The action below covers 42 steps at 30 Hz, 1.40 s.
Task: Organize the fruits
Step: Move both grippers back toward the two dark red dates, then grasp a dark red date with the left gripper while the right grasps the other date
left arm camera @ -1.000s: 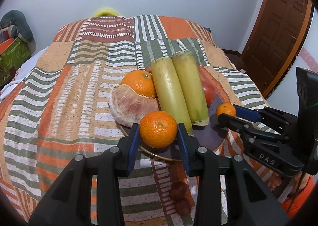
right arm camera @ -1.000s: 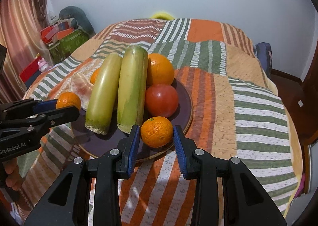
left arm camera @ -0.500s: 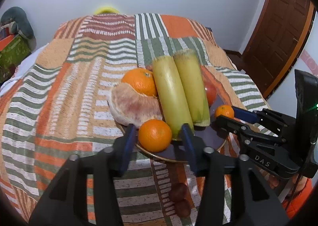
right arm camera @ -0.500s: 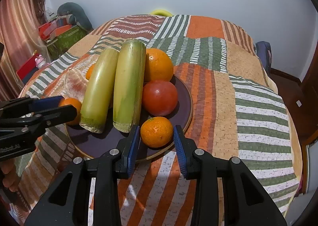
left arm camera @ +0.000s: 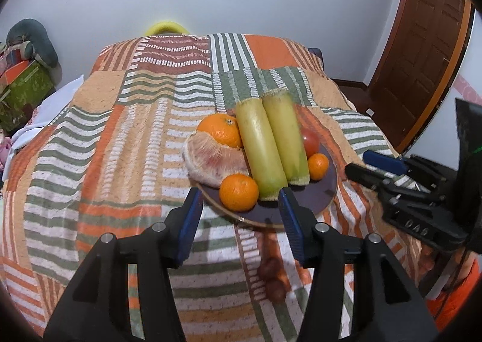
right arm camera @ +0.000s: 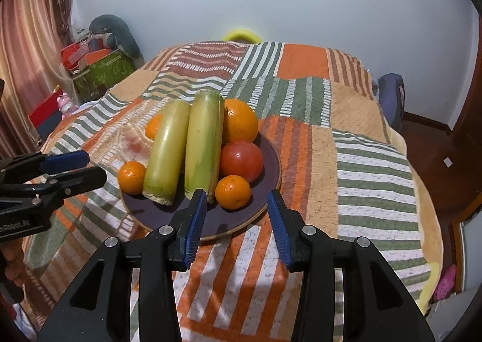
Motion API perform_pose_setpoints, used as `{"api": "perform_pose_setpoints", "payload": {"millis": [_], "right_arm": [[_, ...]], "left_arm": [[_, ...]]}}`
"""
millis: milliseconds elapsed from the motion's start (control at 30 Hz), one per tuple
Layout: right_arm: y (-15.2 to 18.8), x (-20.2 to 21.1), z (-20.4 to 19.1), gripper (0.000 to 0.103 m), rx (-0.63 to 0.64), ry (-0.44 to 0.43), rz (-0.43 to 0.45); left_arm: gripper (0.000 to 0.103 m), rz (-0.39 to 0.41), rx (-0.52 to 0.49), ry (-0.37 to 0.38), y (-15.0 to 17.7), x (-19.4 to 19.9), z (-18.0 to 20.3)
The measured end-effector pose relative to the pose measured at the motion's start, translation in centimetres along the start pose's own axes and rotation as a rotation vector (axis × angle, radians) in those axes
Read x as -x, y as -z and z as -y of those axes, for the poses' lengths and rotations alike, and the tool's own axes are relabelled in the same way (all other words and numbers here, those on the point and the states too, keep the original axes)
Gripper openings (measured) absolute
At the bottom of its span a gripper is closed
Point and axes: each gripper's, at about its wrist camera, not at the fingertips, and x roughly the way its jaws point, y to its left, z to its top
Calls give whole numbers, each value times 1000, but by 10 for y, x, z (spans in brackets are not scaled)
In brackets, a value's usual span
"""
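Both grippers, left gripper (left arm camera: 239,206) and right gripper (right arm camera: 236,212), gape empty before my plate (right arm camera: 271,173); mandarins (left arm camera: 239,192) placed, I judge retreat next.

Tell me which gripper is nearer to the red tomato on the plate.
Right. The right gripper is open at the plate's edge, the tomato just beyond a mandarin. The left gripper is across the plate, behind the two sugarcane pieces.
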Motion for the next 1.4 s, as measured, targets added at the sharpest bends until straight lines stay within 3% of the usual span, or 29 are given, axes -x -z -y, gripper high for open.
{"api": "perform_pose_setpoints", "payload": {"millis": [500, 967, 1033, 1200, 1400], "right_arm": [[27, 34, -17, 39, 8, -31, -13], [44, 35, -26, 39, 9, -43, -44], [45, 34, -26, 39, 7, -46, -47], [45, 32, -34, 39, 22, -56, -53], [45, 26, -53, 39, 67, -68, -72]], "left_arm": [[52, -137, 32, 19, 62, 2, 8], [45, -207, 9, 45, 78, -22, 26], [43, -201, 3, 42, 78, -23, 26], [17, -190, 2, 57, 81, -21, 23], [16, -163, -2, 45, 83, -2, 14]]}}
